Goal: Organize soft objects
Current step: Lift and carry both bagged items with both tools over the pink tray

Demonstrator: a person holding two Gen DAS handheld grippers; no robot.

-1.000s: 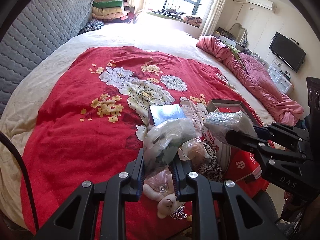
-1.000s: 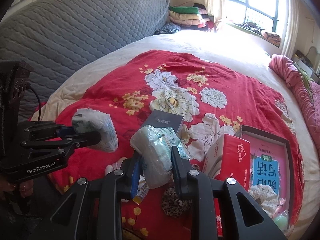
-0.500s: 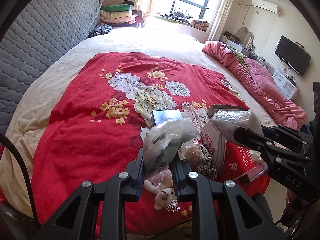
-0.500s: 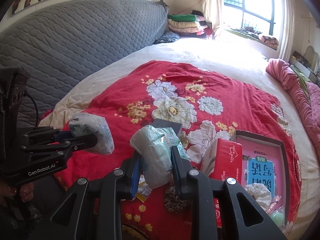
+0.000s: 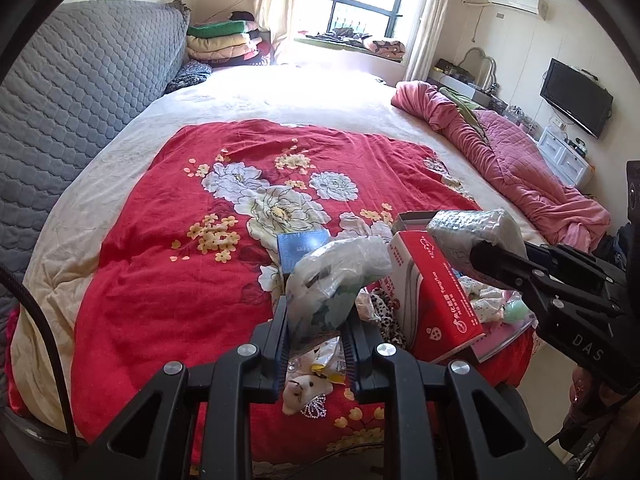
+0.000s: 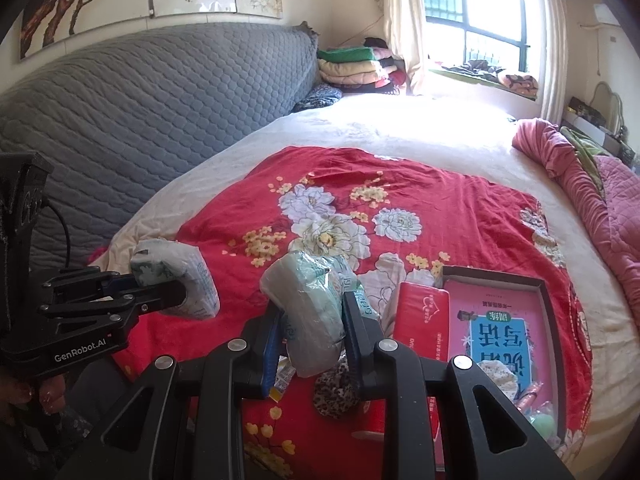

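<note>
Two soft plastic-wrapped packs are held clear above the red floral bedspread (image 5: 152,264). The left gripper (image 5: 316,344) is clamped on one pack (image 5: 332,276), whose long axis runs up and forward out of the jaws. The right gripper (image 6: 308,340) is clamped on the second pack (image 6: 308,300), likewise standing up between the jaws. The open box (image 6: 548,292) lies below and to the right of both; the right gripper is judged nearer. A red tissue pack (image 6: 420,320) stands between.
</note>
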